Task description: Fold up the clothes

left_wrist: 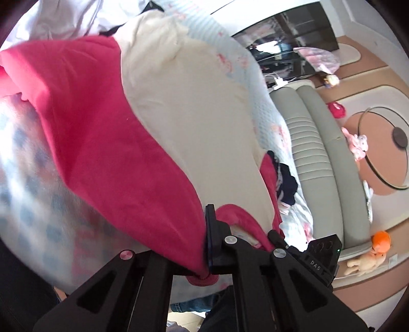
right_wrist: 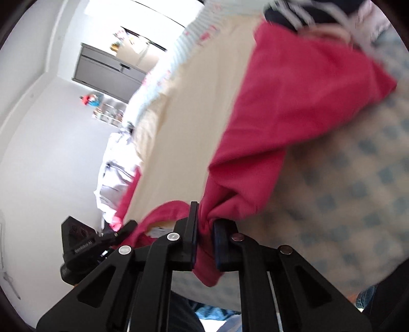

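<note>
A deep pink garment [left_wrist: 102, 143] hangs stretched between both grippers, with cream fabric [left_wrist: 194, 122] lying against its far side. In the left wrist view my left gripper [left_wrist: 203, 265] is shut on a bunched edge of the pink garment; one finger [left_wrist: 212, 229] shows and the cloth hides the other. In the right wrist view my right gripper [right_wrist: 207, 237] is shut on another bunched edge of the pink garment [right_wrist: 294, 107]. The two grippers are close together, and the left gripper's black body [right_wrist: 76, 245] shows just left of the right one.
Below the garment lies bedding with a blue check pattern [right_wrist: 352, 184]. More clothes are piled behind, white [left_wrist: 64, 18] and dark blue [left_wrist: 286, 178]. A grey sofa [left_wrist: 319, 158], a round glass table [left_wrist: 388, 153] and soft toys [left_wrist: 365, 258] are off to the right.
</note>
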### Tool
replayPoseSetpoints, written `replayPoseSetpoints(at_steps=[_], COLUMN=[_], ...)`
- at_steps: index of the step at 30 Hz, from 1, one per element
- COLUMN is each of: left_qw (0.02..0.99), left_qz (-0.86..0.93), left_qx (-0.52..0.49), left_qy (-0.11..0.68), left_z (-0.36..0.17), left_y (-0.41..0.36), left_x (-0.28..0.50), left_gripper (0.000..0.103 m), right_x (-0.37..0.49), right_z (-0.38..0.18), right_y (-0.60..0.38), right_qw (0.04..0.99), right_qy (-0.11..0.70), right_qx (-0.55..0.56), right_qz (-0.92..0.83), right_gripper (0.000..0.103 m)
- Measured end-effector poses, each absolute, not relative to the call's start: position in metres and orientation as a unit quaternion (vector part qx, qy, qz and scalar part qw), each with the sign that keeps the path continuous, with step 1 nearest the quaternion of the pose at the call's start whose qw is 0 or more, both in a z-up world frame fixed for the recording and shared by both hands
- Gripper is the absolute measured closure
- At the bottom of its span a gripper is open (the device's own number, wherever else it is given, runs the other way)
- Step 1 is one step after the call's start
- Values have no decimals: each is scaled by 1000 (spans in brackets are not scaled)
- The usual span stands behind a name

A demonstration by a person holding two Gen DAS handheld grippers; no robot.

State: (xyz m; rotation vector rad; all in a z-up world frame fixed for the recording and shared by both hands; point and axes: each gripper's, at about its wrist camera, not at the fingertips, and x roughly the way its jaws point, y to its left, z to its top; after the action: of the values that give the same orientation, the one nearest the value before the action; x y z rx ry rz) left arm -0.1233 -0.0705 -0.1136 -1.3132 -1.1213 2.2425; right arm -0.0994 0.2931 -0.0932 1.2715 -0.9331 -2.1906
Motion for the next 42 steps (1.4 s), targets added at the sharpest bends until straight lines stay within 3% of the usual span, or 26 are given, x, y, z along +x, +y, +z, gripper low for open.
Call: replayPoseSetpoints(at_steps=[12, 15, 16, 18, 25, 26, 28, 29, 31, 37, 42], left_qw=[129, 101, 94, 105, 179, 186, 183, 177, 142, 119, 122], left_qz=[747, 736, 728, 713, 776, 790, 813, 826, 849, 819, 808], left_qx=[-508, -559, -580, -601, -523, -505, -478, -464, -447, -531, -537], left_qy=[-409, -369, -353, -345, -305, -295, -277, -267, -244, -184, -208], left_z=[-164, -186, -194, -202, -136, -124, -113, -108, -115, -168, -173], left_y=[-77, -73, -72, -72, -86, -85, -76, -72, -65, -44, -59], left_x=[-77, -76, -75, -64, -47, -51, -66, -73, -94, -124, -92], left_gripper=[99, 92, 85, 84, 83, 77, 63, 61, 61, 61, 62], right_x=[-56, -60, -60, -62, -42, -42, -48, -52, -64, -87, -70], right_z=[-110, -121, -129, -144, -107, -98, -82, -75, -74, -112, -135], right_y=[315, 298, 295, 280, 310, 311, 299, 290, 259, 186, 208], right_qw=[205, 183, 173, 148, 155, 160, 190, 206, 226, 226, 219], right_qy=[-320, -264, -235, -174, -179, -180, -172, -161, -112, 27, -32], right_qx=[490, 513, 526, 569, 527, 517, 496, 488, 485, 514, 531], right_qz=[-785, -796, -799, -790, -816, -821, -830, -833, -837, -827, -818], right_gripper=[97, 96, 95, 92, 86, 85, 73, 71, 71, 70, 68])
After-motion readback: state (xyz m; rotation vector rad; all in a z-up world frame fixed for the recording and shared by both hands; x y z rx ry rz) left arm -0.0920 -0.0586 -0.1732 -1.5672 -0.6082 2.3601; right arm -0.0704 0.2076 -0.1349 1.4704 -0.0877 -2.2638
